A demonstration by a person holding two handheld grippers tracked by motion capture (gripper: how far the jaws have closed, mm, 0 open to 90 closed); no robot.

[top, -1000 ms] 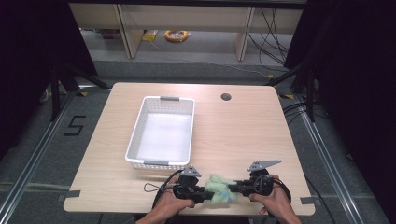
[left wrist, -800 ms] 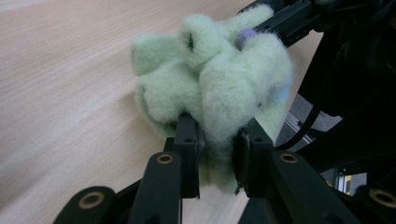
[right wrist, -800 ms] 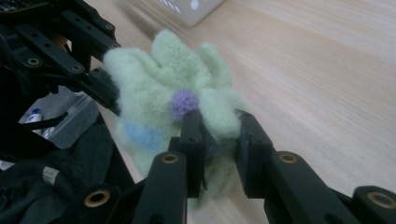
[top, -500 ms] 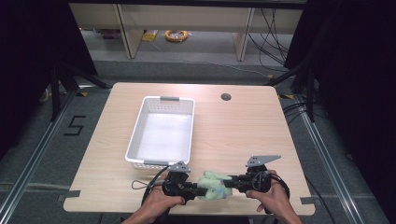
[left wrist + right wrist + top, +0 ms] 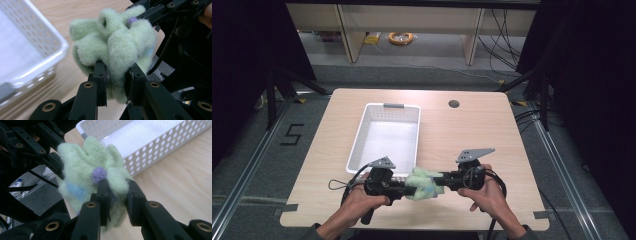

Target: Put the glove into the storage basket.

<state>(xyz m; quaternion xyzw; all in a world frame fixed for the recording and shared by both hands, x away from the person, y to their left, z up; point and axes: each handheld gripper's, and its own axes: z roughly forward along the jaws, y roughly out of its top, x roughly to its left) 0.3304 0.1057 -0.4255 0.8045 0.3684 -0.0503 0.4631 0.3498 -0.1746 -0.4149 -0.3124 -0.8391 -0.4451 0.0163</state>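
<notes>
The left gripper pinches one end of a bunched pale-green fleece cloth, the right gripper the other; it stretches crosswise, just off the white basket's near rim.

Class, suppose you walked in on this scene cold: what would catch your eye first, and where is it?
A fluffy pale green cloth bunched near the table's front edge, pinched from both sides by the left gripper and right gripper. Just behind it lies an empty white basket on the wooden table.
</notes>
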